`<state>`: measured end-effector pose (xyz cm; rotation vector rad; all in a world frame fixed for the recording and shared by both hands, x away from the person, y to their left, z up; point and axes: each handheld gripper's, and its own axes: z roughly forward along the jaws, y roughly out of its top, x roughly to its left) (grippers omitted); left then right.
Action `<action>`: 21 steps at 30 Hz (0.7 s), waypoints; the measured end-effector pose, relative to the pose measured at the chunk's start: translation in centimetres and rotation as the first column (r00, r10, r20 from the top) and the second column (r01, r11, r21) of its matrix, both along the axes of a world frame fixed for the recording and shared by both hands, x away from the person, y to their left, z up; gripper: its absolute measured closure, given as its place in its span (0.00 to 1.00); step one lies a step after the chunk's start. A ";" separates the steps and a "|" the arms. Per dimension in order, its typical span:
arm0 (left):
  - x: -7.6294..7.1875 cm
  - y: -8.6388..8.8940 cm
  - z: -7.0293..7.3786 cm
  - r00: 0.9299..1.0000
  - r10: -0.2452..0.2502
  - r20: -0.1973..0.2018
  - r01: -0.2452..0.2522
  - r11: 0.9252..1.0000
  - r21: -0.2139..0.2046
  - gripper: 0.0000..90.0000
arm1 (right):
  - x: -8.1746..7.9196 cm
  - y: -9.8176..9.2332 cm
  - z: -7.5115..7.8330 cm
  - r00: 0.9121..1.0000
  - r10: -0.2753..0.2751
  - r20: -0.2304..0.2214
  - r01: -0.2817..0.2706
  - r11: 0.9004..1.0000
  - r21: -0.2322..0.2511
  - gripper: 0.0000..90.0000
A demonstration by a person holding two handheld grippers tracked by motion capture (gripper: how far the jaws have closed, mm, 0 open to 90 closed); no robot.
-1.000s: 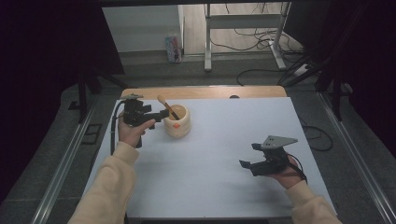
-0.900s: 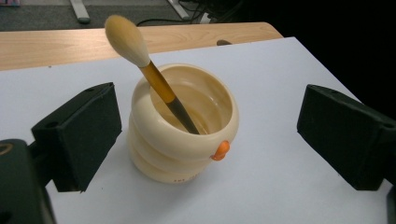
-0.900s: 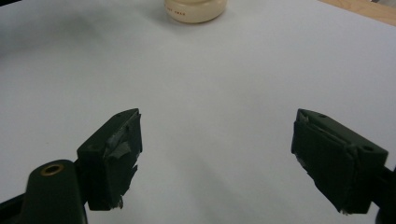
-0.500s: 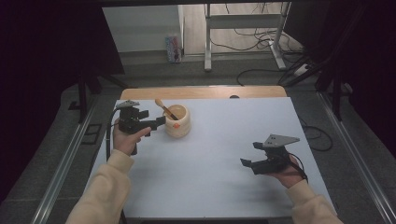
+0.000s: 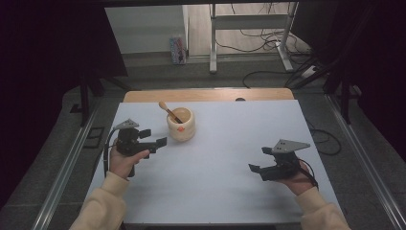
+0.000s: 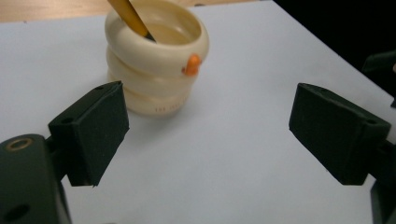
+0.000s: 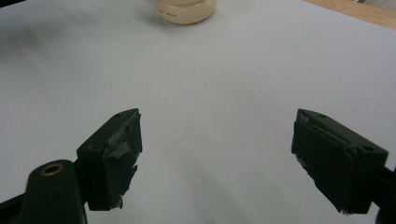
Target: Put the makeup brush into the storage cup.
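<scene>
- Cup [image 5: 181,124]: cream, ribbed in stacked rings, with a small orange knob on its side. It stands on the white tabletop [image 5: 225,163] toward 11 o'clock from centre.
- Stick [image 5: 170,112]: wooden, round-tipped, leaning in the cup toward 10 o'clock.
- Change: the left gripper [image 5: 152,142] has drawn back from the cup toward 8 o'clock over the last second. Its fingers [image 6: 91,130] are spread wide and hold nothing.
- Meaning: judged a release or retreat; cup and stick stand free.
- Right gripper [image 5: 261,168]: unchanged at 4 o'clock, fingers [image 7: 114,154] spread, pads scuffed, well apart from the cup.
</scene>
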<state>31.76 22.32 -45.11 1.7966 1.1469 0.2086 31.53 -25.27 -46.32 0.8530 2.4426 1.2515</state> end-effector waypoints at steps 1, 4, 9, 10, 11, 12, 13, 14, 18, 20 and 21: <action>0.0 0.0 0.0 1.000 0.000 0.000 0.000 1.000 0.000 0.14 | -0.1 0.0 0.0 1.000 -0.003 0.001 0.003 1.000 -0.001 0.18; -1.2 -0.1 -0.5 1.000 -0.025 -0.001 0.025 0.999 0.030 0.14 | -0.1 -0.1 0.1 1.000 -0.010 0.006 0.010 1.000 0.002 0.18; -2.4 -0.2 -1.6 0.999 -0.048 -0.015 0.048 0.998 0.051 0.14 | 0.0 -0.2 0.0 1.000 -0.018 0.003 0.018 1.000 0.002 0.18; -2.7 -0.2 -1.9 0.999 -0.051 -0.017 0.052 0.997 0.058 0.14 | 0.0 -0.3 0.0 1.000 -0.019 0.002 0.019 1.000 0.002 0.18; -2.7 -0.2 -1.9 0.999 -0.051 -0.017 0.052 0.997 0.058 0.14 | -0.1 -0.3 0.0 1.000 -0.019 0.003 0.019 1.000 0.002 0.18; -3.3 -0.2 -2.3 0.998 -0.054 -0.026 0.055 0.996 0.072 0.15 | -0.1 -0.4 0.0 1.000 -0.020 0.004 0.020 1.000 0.003 0.18; -3.3 -0.2 -2.3 0.998 -0.054 -0.026 0.055 0.996 0.072 0.15 | -0.1 -0.4 0.0 1.000 -0.020 0.004 0.020 1.000 0.003 0.18; -3.6 -0.2 -2.6 0.998 -0.055 -0.024 0.057 0.994 0.092 0.15 | -0.2 -0.6 0.0 1.000 -0.025 0.005 0.025 1.000 0.002 0.18; -4.6 0.0 -3.7 0.997 -0.060 -0.039 0.064 0.989 0.131 0.15 | -0.4 -1.1 0.0 0.999 -0.041 0.005 0.041 0.999 0.000 0.18; -5.3 0.1 -4.5 0.997 -0.062 -0.052 0.070 0.981 0.182 0.15 | -0.6 -1.4 -0.1 0.999 -0.048 0.001 0.048 0.999 0.000 0.18; -5.3 0.1 -4.5 0.997 -0.062 -0.052 0.070 0.981 0.182 0.15 | -0.6 -1.4 -0.1 0.999 -0.048 0.001 0.048 0.999 0.000 0.18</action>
